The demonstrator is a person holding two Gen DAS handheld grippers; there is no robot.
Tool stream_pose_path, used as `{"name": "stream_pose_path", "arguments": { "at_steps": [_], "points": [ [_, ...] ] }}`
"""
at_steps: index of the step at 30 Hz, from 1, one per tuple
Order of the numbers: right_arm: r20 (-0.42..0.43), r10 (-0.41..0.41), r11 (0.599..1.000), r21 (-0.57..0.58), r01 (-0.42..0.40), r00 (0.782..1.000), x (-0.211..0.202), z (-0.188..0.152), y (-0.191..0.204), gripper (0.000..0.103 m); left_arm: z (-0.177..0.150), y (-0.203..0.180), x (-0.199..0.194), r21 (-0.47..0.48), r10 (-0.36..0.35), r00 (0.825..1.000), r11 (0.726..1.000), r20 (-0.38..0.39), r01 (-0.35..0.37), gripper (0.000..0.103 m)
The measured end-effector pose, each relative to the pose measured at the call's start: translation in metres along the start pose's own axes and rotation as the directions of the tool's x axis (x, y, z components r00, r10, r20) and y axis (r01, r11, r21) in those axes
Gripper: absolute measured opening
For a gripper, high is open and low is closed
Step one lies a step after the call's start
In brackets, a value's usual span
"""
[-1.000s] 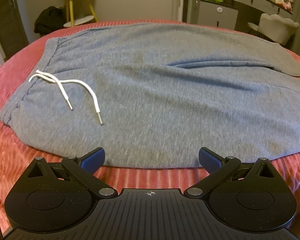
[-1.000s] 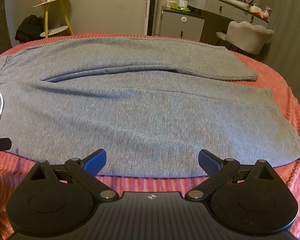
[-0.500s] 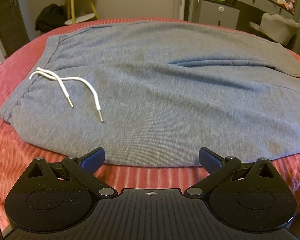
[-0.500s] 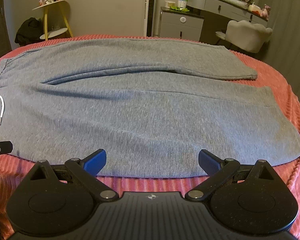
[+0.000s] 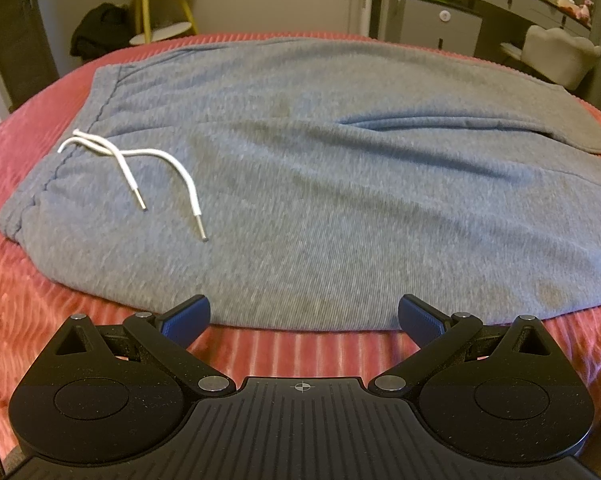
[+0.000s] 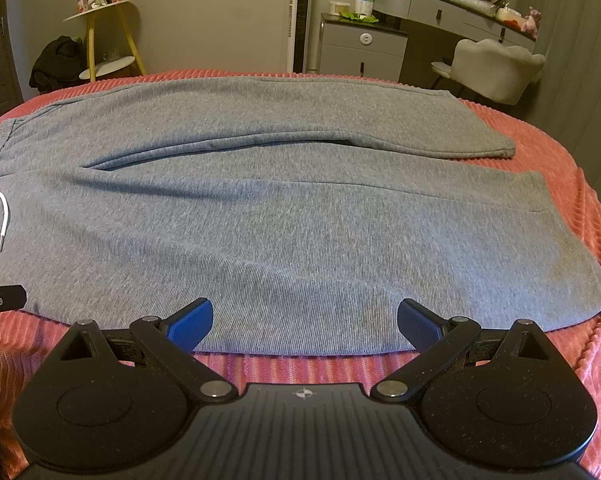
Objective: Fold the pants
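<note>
A: Status on the fold?

B: Not started, by my read. The grey pants (image 6: 300,208) lie flat and full length on the red bedspread (image 6: 572,168), waistband (image 5: 56,160) to the left, leg hems to the right. Both legs side by side, far leg (image 6: 340,120) slightly apart from the near one, with a shallow crease between. No fold anywhere that I can see.

A: Drawstring?

B: White drawstring (image 5: 140,164) lies loose on top near the waistband, both tips free on the fabric.

A: Grippers?

B: Left hand-held gripper (image 5: 303,314) has its jaws spread wide, nothing between them, sitting just at the near edge of the pants at the hip end. Right hand-held gripper (image 6: 304,316) is the same: wide apart, empty, at the near edge further along the leg. Its blue pads (image 6: 190,322) overlap the hem line in view; can't tell if they touch the cloth.

A: What's left?

B: Everything, I'd say. Likely grab the near edge, bring the near leg over the far one, then fold lengthwise. Drawstring may want tucking.
</note>
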State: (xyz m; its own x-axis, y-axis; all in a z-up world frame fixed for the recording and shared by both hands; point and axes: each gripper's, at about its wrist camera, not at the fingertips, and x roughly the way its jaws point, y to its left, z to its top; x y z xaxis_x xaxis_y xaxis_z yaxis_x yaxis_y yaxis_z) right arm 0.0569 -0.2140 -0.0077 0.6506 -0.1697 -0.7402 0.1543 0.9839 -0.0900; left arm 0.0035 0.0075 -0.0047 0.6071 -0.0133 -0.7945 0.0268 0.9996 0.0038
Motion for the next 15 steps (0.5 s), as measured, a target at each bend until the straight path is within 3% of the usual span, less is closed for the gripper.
{"name": "stream_pose_path", "arguments": {
  "at_steps": [15],
  "points": [
    [0.000, 0.003, 1.000, 0.006, -0.003, 1.000, 0.0007, 0.0000, 0.0001, 0.099, -0.0004, 0.0001, 0.0004, -0.001, 0.000, 1.000, 1.000, -0.001, 0.000, 0.103]
  ]
}}
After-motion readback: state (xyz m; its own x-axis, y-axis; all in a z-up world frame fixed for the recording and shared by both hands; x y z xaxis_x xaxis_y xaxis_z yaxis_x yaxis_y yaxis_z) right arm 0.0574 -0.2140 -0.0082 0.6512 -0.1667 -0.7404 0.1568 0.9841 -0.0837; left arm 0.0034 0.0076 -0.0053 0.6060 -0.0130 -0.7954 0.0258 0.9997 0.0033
